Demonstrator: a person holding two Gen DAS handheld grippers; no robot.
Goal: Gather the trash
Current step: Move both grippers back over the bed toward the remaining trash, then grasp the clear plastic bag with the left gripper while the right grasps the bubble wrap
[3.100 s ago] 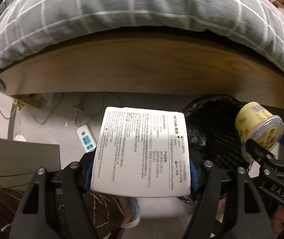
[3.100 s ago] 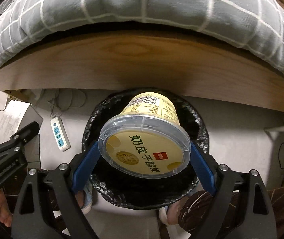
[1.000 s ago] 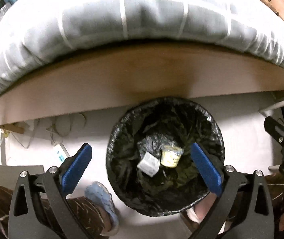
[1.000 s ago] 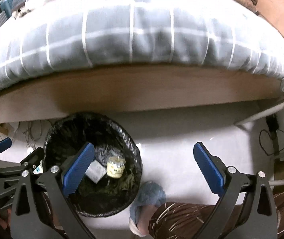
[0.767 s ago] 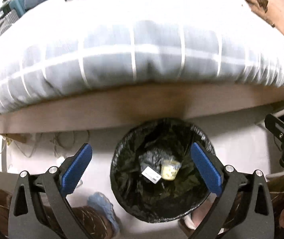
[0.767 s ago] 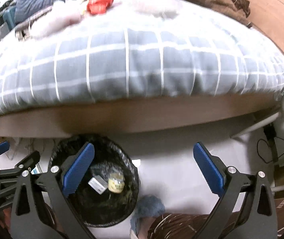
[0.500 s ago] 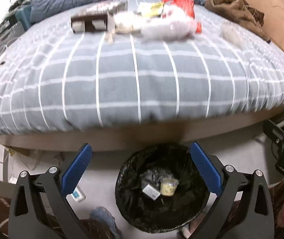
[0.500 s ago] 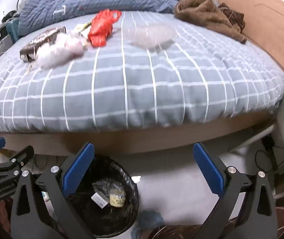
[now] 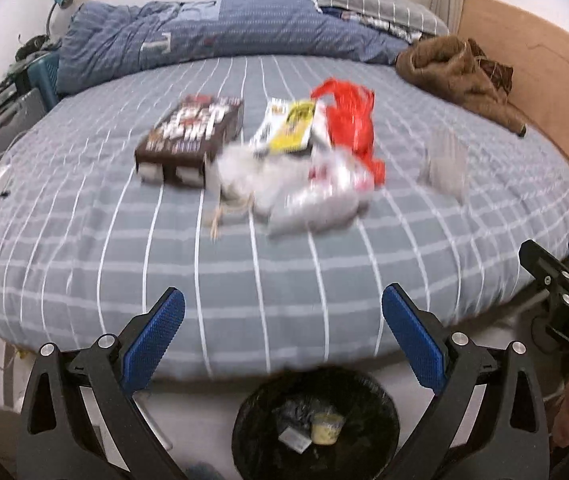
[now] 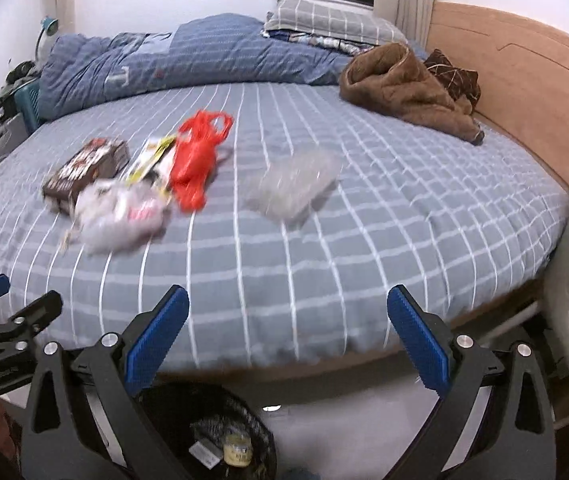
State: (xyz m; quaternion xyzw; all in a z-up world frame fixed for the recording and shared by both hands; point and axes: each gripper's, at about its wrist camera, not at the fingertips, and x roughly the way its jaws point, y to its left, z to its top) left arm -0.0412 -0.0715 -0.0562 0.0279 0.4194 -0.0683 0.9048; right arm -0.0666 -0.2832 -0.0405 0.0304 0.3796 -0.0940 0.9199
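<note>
In the black-lined bin (image 9: 380, 412): a yellow cup (image 9: 326, 429) beside a white box (image 9: 294, 439). On the bed (image 9: 284, 264): blurred red bag (image 9: 350, 120), brown carton (image 9: 192, 132), clear wrappers (image 9: 308, 192). Left gripper (image 9: 282, 334) and right gripper (image 10: 288, 334) spread wide, empty.

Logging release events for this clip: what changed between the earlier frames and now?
Both claws let go: the left claw dropped its paper box and the right claw its yellow cup into the bin. Both then lifted and tilted up toward the bed. The bin stayed put.
</note>
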